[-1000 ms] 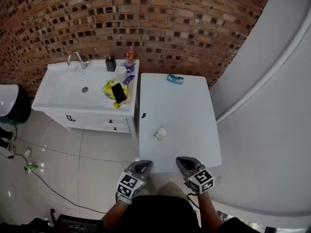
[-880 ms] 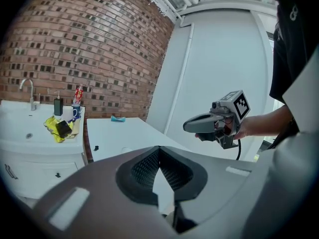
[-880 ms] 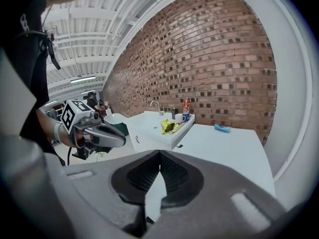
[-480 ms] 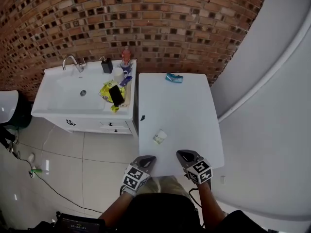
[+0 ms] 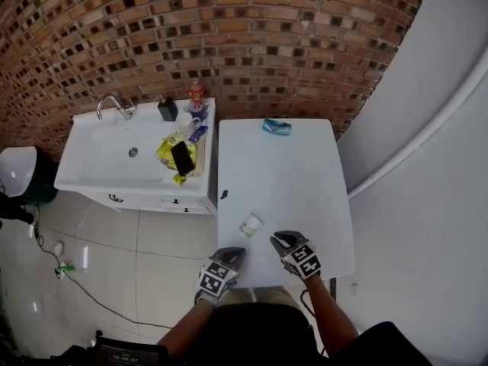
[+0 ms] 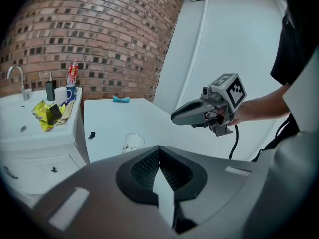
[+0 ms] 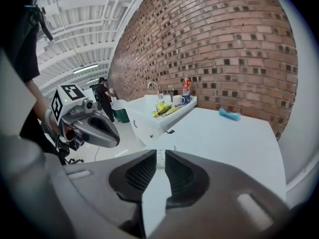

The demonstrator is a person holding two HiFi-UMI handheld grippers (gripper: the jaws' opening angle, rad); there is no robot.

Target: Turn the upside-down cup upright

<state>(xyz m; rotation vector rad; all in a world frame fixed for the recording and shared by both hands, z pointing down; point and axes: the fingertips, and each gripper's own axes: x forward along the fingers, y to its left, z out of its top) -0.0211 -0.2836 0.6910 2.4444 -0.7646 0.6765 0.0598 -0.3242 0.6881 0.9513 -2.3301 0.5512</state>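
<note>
Where cup (image 5: 250,224) sits: on worktop (image 5: 293,178), just ahead-left of right hand-held gripper (image 5: 278,240)
Left hand-held gripper (image 5: 231,253): jaws pressed together, empty
Right hand-held gripper: jaws slightly spread, just been opening, nothing pinched

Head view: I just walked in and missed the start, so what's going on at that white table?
A person holds a gripper in each hand at the near edge of the white table. The small clear plastic cup stands there, touched by neither. The right gripper has just been opening its jaws, with nothing between them. The left gripper is shut and empty.
</note>
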